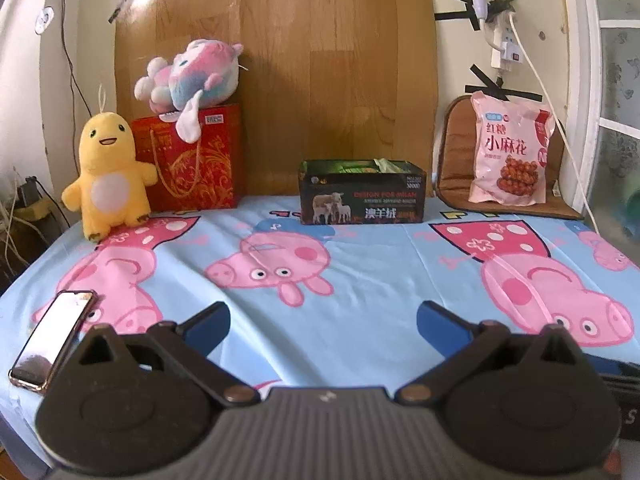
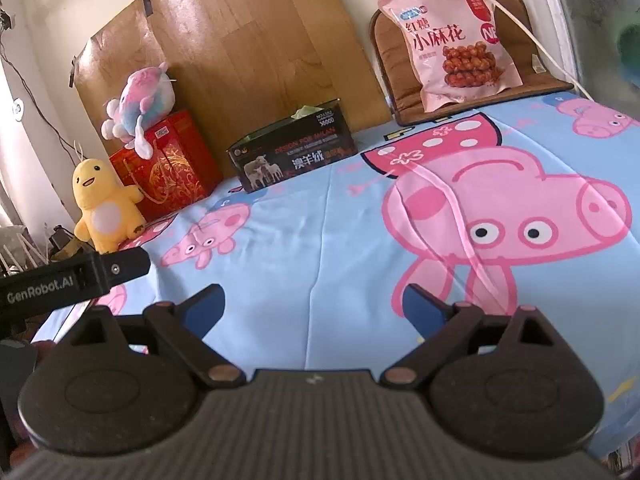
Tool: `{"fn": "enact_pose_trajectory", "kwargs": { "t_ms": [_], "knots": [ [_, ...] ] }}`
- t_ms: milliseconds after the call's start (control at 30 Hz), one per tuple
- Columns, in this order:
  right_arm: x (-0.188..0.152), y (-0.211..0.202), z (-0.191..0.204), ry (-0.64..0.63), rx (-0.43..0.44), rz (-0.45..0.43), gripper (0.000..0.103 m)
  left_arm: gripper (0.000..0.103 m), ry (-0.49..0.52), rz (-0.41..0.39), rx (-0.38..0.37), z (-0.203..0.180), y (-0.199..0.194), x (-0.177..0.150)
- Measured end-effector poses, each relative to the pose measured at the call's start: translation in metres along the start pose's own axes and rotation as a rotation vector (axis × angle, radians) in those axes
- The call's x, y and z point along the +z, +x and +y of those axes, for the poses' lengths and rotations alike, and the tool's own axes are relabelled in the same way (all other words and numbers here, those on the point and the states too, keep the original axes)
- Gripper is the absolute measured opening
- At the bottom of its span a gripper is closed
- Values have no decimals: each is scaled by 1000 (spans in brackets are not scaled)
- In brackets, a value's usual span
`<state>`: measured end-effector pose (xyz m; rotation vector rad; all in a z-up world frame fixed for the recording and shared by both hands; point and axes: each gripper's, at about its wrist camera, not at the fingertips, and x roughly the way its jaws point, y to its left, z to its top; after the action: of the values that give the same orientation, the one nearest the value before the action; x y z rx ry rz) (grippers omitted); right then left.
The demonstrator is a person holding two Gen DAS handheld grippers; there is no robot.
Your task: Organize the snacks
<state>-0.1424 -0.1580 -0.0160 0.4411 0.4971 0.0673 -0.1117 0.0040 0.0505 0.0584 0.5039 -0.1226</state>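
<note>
- Left claw (image 1: 323, 318): blue-padded fingers spread wide, nothing between them, poised above the bed sheet (image 1: 360, 280).
- Right claw (image 2: 314, 307): fingers likewise wide apart and empty, above the same sheet (image 2: 320, 240). A black bar marked "GenRobot.AI" (image 2: 72, 278) enters from the left of the right wrist view.
- Snack bag (image 1: 510, 152) (image 2: 450, 46): pink, sealed, with red printed characters and a picture of brown twisted pieces; stands leaning on a brown seat cushion (image 1: 452, 152) (image 2: 394, 52) at the far right corner of the bed, well apart from both claws.
- Black box (image 1: 362, 194) (image 2: 292, 152): open-topped, printed with sheep and "DESIGN FOR MILAN"; sits mid-rear on the sheet, against a wood-grain board (image 1: 300, 80) (image 2: 240, 40) taped to the wall. Pale green wrapping shows above its rim.
- Red gift bag (image 1: 192, 160) (image 2: 168, 164): gold pattern, cord handle; left of the box at the board's foot.
- Pink-and-blue plush (image 1: 192, 76) (image 2: 140, 102): lies on top of the gift bag.
- Yellow plush (image 1: 106, 168) (image 2: 106, 204): upright, just beside the gift bag's left.
- Phone (image 1: 52, 336): flat on the sheet, near left, screen up.
- White cable (image 1: 552, 100) (image 2: 520, 20): runs down across the snack bag from a wall socket.
</note>
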Motion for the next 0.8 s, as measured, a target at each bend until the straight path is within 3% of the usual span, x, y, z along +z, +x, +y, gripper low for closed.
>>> {"fn": "enact_pose_trajectory", "kwargs": {
  "t_ms": [433, 800],
  "knots": [
    [-4, -1, 2, -27, 32, 27, 97, 103, -21, -7, 41, 6, 1, -3],
    [-7, 1, 0, -34, 21, 43, 97, 103, -20, 6, 16, 5, 0, -4]
  ]
}}
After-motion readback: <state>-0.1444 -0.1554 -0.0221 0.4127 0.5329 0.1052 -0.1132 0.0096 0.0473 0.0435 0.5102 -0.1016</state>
